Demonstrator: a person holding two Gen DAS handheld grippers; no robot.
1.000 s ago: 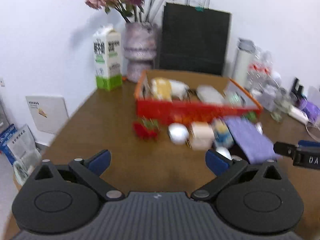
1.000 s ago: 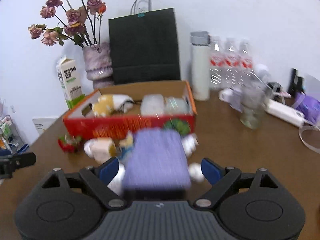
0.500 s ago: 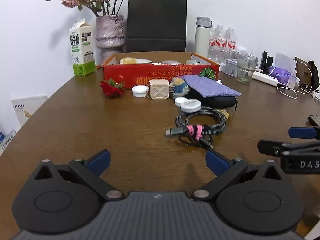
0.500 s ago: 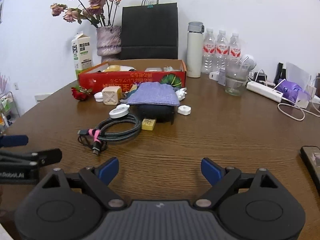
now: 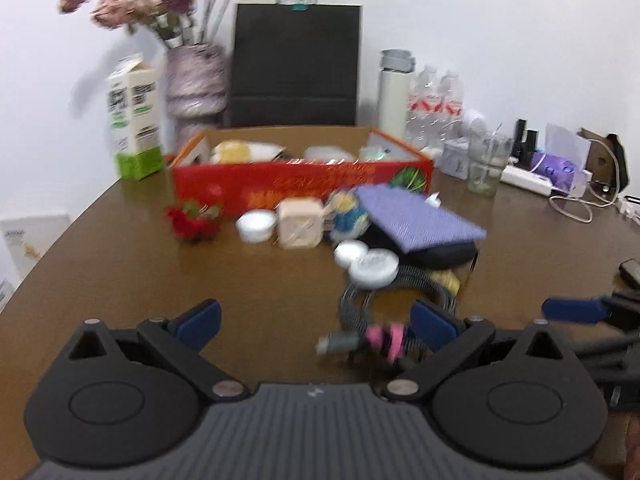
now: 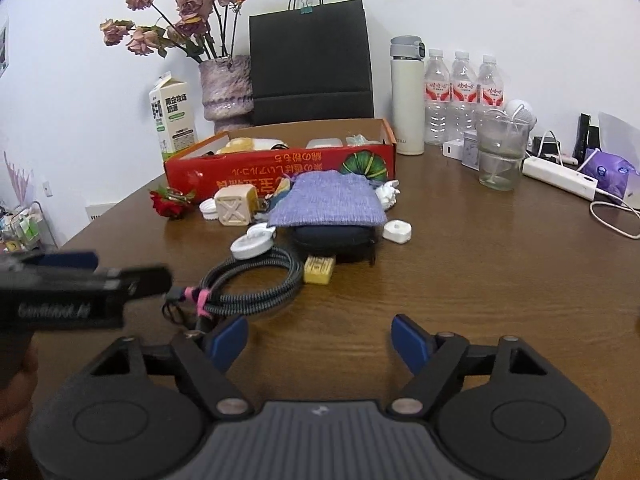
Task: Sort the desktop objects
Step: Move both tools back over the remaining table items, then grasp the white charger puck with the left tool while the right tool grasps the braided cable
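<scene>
Both grippers empty: left gripper (image 5: 314, 322) jaws wide, right gripper (image 6: 319, 340) closing on nothing; advise centring coiled cable (image 6: 248, 286) between left jaws before squeezing

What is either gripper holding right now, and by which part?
Nothing is held. The left gripper is open over bare table, beside the coiled cable. The right gripper has nothing between its jaws, which are closing.

Plain white wall (image 6: 500, 4) behind a brown wooden table (image 6: 500, 280), evenly lit.
</scene>
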